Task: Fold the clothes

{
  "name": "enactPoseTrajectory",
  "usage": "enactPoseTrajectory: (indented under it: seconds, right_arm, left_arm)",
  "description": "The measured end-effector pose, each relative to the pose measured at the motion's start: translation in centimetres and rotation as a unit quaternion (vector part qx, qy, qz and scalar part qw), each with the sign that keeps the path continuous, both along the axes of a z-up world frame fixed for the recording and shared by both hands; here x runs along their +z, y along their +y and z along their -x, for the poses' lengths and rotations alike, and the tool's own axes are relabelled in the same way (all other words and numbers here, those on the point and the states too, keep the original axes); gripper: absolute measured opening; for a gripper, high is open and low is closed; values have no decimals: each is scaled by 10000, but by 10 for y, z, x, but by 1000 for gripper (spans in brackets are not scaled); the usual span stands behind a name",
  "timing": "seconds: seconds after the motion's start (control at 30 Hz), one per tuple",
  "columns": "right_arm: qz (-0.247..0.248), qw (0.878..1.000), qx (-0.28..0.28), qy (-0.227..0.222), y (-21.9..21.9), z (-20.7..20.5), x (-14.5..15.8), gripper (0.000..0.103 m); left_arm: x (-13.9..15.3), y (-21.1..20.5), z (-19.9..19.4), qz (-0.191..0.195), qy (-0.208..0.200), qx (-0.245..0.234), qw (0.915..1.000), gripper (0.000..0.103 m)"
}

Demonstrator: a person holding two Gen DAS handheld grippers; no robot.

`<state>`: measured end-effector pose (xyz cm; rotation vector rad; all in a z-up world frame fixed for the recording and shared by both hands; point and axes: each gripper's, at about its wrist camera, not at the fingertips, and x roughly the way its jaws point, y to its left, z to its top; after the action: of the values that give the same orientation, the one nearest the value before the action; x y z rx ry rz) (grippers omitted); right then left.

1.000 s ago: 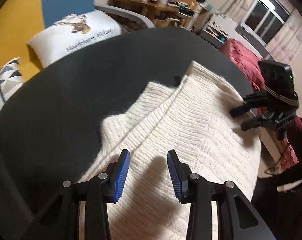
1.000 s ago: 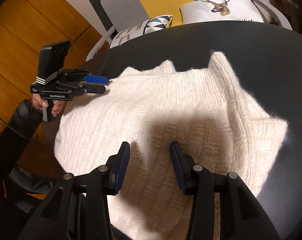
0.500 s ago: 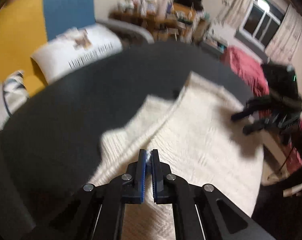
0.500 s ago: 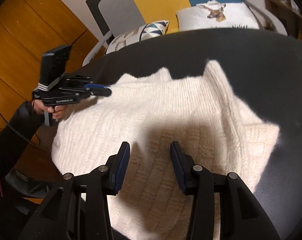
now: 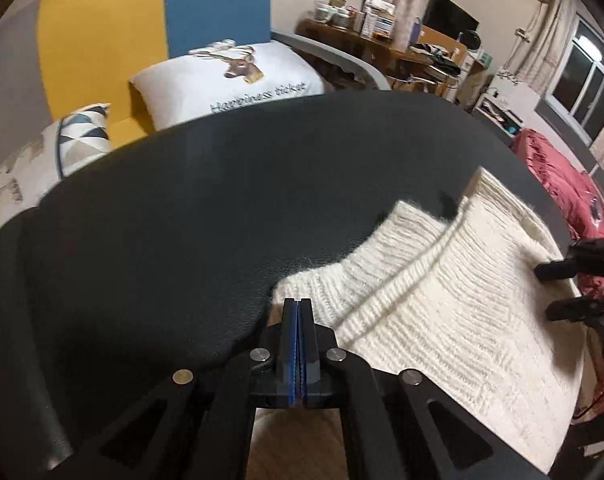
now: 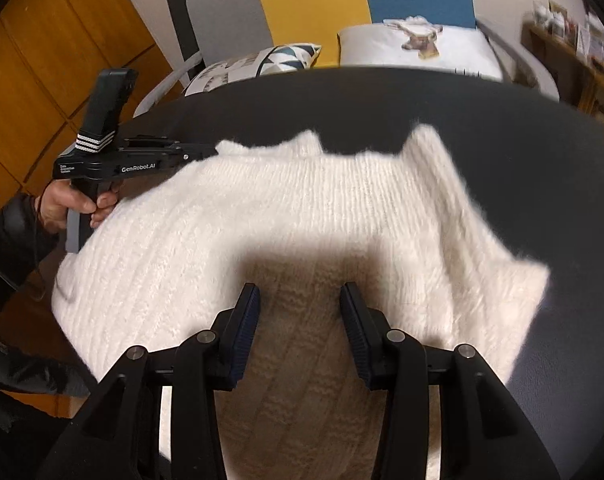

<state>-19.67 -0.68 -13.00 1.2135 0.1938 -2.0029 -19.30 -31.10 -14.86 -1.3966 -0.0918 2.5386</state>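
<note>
Knitwear this thick is soft and floppy: the cream sweater (image 6: 302,216) lies on the dark worktop (image 5: 182,220), your left gripper (image 5: 298,312) clamped shut at its corner, though whether wool is pinched you can't tell. Your right gripper (image 6: 300,300) hangs half-open above the hem, so take the edge just below it

cream ribbed knit sweater (image 6: 302,216) lies flat on the black desk (image 5: 182,208), partly folded; one doubled edge ridged along the far side; near part hangs over the desk's rim
</note>
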Motion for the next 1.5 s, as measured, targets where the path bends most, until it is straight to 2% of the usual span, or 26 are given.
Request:
enactPoseTrajectory:
  seconds: [0.07,0.13,0.17,0.23,0.3,0.4,0.53,0.6,0.63,0.67,0.7,0.83,0.9,1.0,1.07,1.13,1.2,1.23,1.3,1.43,1.5]
  right_arm:
    - [75,9997,197,129,-11,1,10,45]
    - [85,9992,383,65,-26,3,14,45]
    - [84,9988,474,13,-34,5,15,46]
    - [81,9979,639,-94,-48,7,15,49]
    - [74,9974,707,-150,-56,6,13,55]
    - [63,9968,779,-189,-63,1,12,55]
    - [-15,9962,849,-183,-71,-6,11,55]
    - [-81,9962,849,-194,-74,-4,10,56]
    - [-114,9964,816,-189,-75,-2,8,56]
    - [-148,9968,768,-177,-75,-1,7,56]
    - [-182,9971,719,-164,-76,0,5,56]
    - [-99,9990,442,-32,-69,3,9,56]
    - [-79,9993,355,113,-67,7,13,56]
    - [-213,9990,284,268,-70,14,11,56]
    - [-561,9975,191,397,-74,16,0,56]
    - [-850,9956,37,380,-75,20,-14,56]
    - [-815,9959,-167,349,-69,23,-21,58]
    - [-801,9960,-221,337,-68,24,-21,58]
    - [-782,9961,-275,306,-66,24,-21,58]
    - [-726,9965,-329,267,-65,25,-19,60]
    - [-635,9971,-343,236,-63,24,-16,60]
  left_arm:
    - [13,-6,-9,-265,53,-71,9996,15]
    - [29,-12,-21,-567,125,-234,9980,20]
    - [34,-11,-25,-607,121,-366,9974,29]
    - [41,-5,-32,-604,84,-667,9959,38]
    - [35,5,-35,-427,-201,-877,9950,44]
    - [14,18,-32,-66,-661,-894,9938,45]
    - [5,25,-29,-105,-782,-614,9950,43]
    - [3,32,-30,114,-648,-543,9964,28]
    - [2,37,-31,288,-523,-567,9966,11]
    - [4,41,-34,350,-396,-533,9972,5]
    - [5,43,-37,373,-268,-472,9978,5]
    - [17,34,-37,204,245,112,9994,4]
    - [19,32,-32,189,358,325,9987,4]
    - [8,38,-25,385,317,397,9980,4]
    - [-7,40,-19,319,159,481,9982,4]
    - [-7,36,-14,196,125,558,9982,8]
    - [-4,23,-16,-37,93,683,9976,10]
    - [0,17,-20,-188,90,737,9971,17]
    - [10,2,-29,-431,156,862,9952,19]
    - [29,-36,-56,-307,350,1210,9916,21]
    - [32,-53,-67,-253,245,1310,9908,26]
